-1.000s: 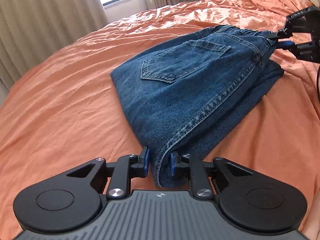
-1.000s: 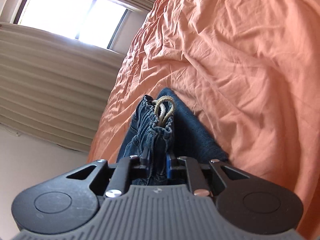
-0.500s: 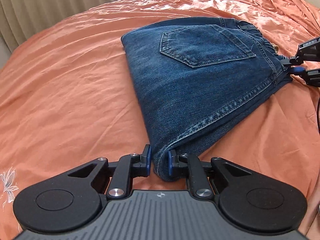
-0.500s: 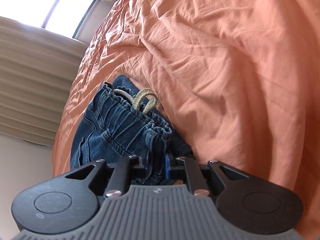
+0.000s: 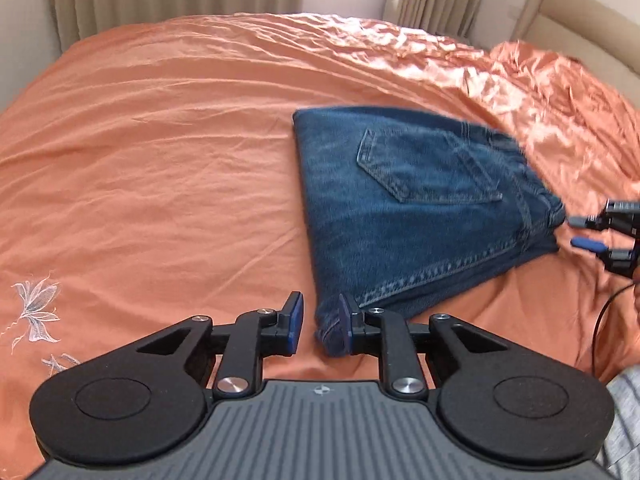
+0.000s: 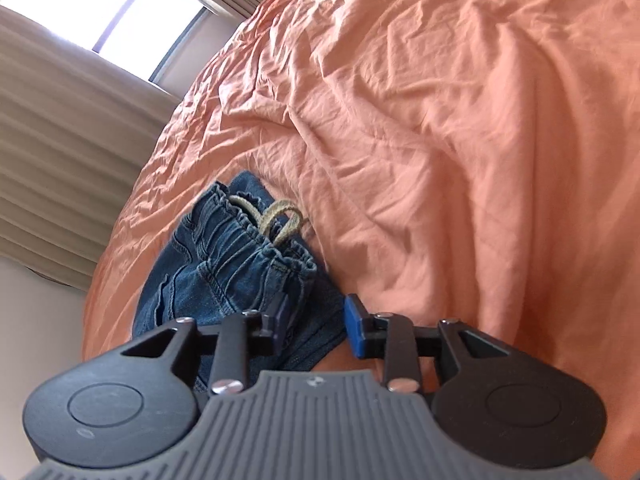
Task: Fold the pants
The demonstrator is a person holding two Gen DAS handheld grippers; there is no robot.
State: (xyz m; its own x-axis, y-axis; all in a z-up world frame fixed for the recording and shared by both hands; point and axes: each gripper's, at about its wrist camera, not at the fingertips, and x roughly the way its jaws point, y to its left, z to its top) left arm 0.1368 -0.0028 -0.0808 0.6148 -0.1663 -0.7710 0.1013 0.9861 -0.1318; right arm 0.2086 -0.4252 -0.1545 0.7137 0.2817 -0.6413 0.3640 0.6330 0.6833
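The bed (image 5: pixel 168 128) wore a rumpled orange sheet, white flowers stitched near its left edge. Folded jeans (image 5: pixel 408 208) lay flat on it, toward the headboard side, pocket up, waistband facing the headboard.

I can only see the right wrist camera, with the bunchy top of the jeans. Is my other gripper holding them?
Observer: No. The left gripper is open, with one corner of the folded jeans sitting between its fingers.
Operator: Do the jeans look neat from over there?
Observer: Yes. They lie flat on the orange bedsheet as a tidy rectangle, with the back pocket facing up.
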